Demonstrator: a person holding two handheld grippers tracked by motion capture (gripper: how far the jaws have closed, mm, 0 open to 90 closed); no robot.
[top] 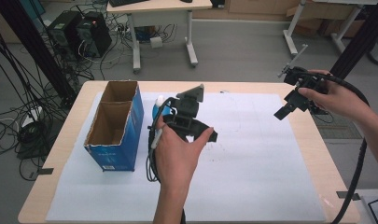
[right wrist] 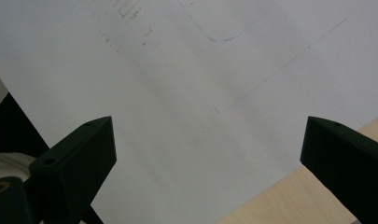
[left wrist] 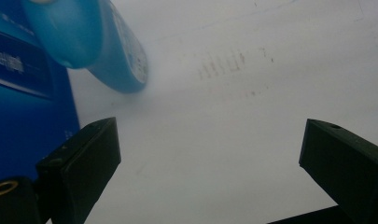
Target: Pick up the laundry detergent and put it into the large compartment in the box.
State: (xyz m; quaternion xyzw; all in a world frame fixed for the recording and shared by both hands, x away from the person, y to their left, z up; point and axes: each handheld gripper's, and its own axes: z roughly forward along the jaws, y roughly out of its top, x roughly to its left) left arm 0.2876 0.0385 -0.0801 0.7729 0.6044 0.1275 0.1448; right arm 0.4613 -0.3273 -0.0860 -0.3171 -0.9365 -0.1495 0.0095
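On wooden table [top: 312, 154]: white sheet [top: 252, 168], blue box [top: 116, 126] | grey floor [top: 233, 56] | left claw [left wrist: 210, 158] spread | right claw [right wrist: 207, 158] spread

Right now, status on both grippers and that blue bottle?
Left gripper open, empty. Right gripper open, empty, raised at table's right edge. Blue bottle beside blue box, ungripped. Nothing between.

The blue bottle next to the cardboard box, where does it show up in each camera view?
High view: the blue bottle lies just right of the blue box, partly behind the left hand-held gripper.
Left gripper view: upper left, beside the box's blue wall.
Right gripper view: not in it.
Shared landmark: the white sheet on the table.
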